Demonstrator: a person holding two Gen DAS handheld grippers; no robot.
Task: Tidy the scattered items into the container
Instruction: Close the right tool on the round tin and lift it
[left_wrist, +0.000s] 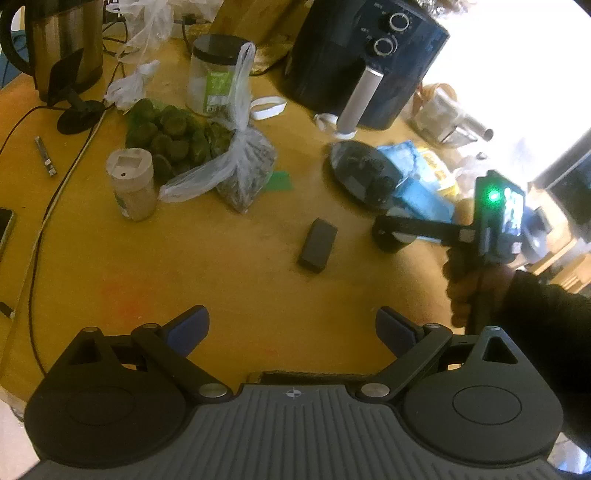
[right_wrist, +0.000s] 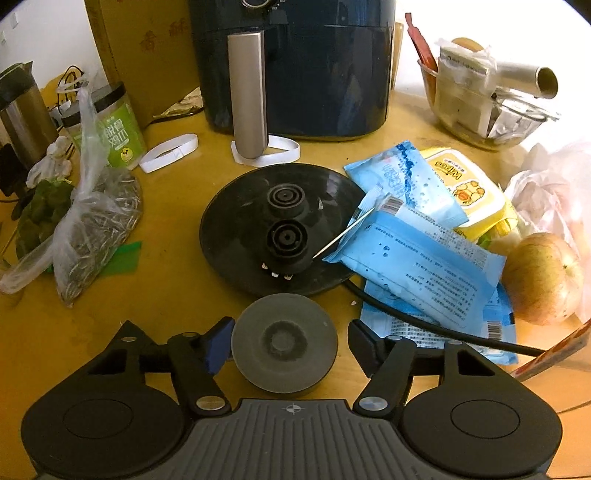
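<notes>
**A:** Where are my right tongs (right_wrist: 288, 345) now?

**B:** Over the yellow table (right_wrist: 177, 295), pointing steeply down. The jaws are partly open around a round grey disc (right_wrist: 284, 349). The left pad sits just beside its rim, and I can't tell if it touches; the right pad stands clear. So nothing is gripped.

**A:** How does the disc lie?

**B:** Flat, face up, with a darker raised hub in the middle. It is round, so it has no long axis to speak of.

**A:** What crowds it?

**B:** Just beyond it is a black kettle base (right_wrist: 277, 229) with its cord (right_wrist: 424, 321) trailing off to the right. Blue wipe packets (right_wrist: 417, 266) overlap the base's right edge, with a yellow packet (right_wrist: 461, 188) behind them and an apple (right_wrist: 543, 273) further right. A dark blue air fryer (right_wrist: 295, 66) stands at the back, a glass bowl (right_wrist: 491, 114) of odds and ends to its right, and a bag of seeds (right_wrist: 92, 229) to the left.

**A:** And my left tongs (left_wrist: 291, 332)?

**B:** Wide open over bare table, holding nothing. A small black block (left_wrist: 317, 245) lies ahead of them, its long axis running away from me and leaning slightly right.
</notes>
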